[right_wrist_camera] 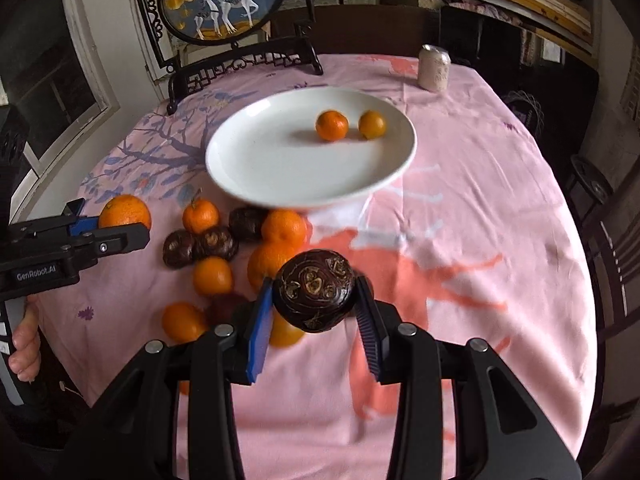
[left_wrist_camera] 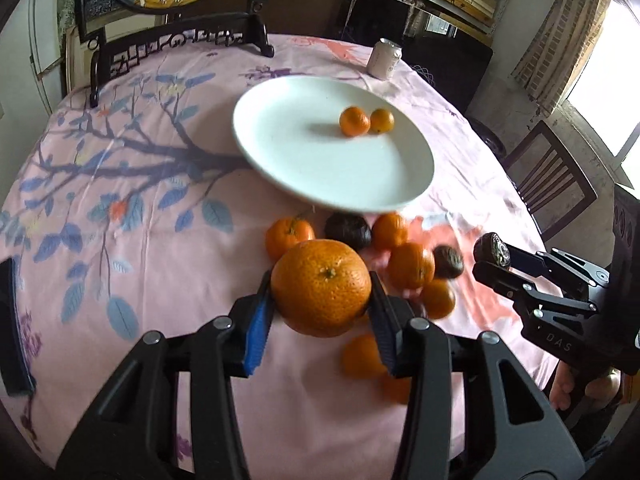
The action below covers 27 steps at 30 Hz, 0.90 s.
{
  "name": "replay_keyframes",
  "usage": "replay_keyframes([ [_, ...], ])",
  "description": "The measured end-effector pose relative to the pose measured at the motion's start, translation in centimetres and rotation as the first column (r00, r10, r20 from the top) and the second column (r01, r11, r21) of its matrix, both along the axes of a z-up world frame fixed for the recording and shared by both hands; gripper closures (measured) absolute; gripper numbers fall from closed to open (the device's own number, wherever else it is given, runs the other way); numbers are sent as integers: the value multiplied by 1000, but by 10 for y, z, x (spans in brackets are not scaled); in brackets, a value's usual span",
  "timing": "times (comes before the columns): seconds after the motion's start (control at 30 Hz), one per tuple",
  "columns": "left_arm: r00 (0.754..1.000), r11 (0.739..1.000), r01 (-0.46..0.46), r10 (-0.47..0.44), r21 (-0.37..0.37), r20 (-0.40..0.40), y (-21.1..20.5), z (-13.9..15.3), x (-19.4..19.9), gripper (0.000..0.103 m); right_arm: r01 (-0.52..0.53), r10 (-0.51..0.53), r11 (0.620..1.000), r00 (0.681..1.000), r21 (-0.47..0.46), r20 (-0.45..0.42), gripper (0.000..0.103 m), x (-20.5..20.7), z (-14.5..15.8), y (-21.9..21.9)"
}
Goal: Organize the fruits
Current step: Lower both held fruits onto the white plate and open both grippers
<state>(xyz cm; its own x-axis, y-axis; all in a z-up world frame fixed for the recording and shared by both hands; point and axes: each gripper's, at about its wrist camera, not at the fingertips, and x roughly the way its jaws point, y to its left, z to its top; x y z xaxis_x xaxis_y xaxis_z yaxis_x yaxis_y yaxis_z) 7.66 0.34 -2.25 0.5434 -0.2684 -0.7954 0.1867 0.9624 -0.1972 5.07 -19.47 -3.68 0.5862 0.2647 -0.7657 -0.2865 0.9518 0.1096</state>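
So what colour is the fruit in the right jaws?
Dark brown, with tan markings on the fruit; clearest in the right wrist view.

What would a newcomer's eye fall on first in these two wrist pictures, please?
Most likely the big orange clamped in the left gripper, and the dark brown fruit pinched in the right gripper. Behind them sits a white plate holding two small oranges, with loose oranges and dark fruits scattered on the pink tablecloth in front of it.

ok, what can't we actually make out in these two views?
- Can label: too small, both views.
- Loose fruit under the left gripper: left wrist view, blurred, partly behind its orange.
- Fruit behind the right gripper: right wrist view, mostly hidden by the held dark fruit.
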Motion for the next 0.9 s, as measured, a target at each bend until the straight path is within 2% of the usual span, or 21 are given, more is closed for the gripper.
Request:
replay_keyframes([
  [0.07, 999, 999, -25, 24, 26, 21, -3, 15, 36, 58, -19, 20, 1000, 999, -24, 40, 63, 30, 15, 6],
  [0.17, 998, 998, -61, 61, 31, 5, -9, 22, 99, 57, -38, 40, 999, 998, -35, 53, 63, 89, 26, 15],
  [0.27, 994, 993, -107, 109, 58, -30, -18, 13, 162, 57, -26, 28, 999, 998, -43, 50, 63, 153, 25, 22],
  [0.37, 986, 988, -137, 142, 65, -92, -22, -7, 206, 57, -24, 24, 998, 1000, -52, 10, 63, 197, 10, 28],
  [0.5, 979, 989, -143, 148, 50, -142, -23, -27, 234, 57, -48, 48, 997, 999, -57, 0, 63, 220, -2, 36],
  [0.73, 979, 989, -136, 142, 53, -143, -27, -34, 249, 57, -45, 43, 997, 998, -58, -42, 63, 241, -21, 36],
  [0.77, 980, 990, -134, 140, 52, -143, -28, -33, 250, 57, -44, 42, 997, 998, -59, -39, 58, 242, -21, 36],
  [0.8, 980, 990, -135, 141, 48, -142, -28, -31, 250, 53, -43, 40, 997, 999, -66, -35, 42, 242, -20, 37],
  [0.83, 981, 990, -136, 140, 39, -133, -28, -27, 250, 34, -34, 33, 996, 999, -80, -15, 37, 240, -17, 37],
  [0.9, 985, 987, -152, 155, 41, -75, -26, -13, 243, 16, -34, 36, 994, 999, -107, 12, 37, 231, -9, 36],
])
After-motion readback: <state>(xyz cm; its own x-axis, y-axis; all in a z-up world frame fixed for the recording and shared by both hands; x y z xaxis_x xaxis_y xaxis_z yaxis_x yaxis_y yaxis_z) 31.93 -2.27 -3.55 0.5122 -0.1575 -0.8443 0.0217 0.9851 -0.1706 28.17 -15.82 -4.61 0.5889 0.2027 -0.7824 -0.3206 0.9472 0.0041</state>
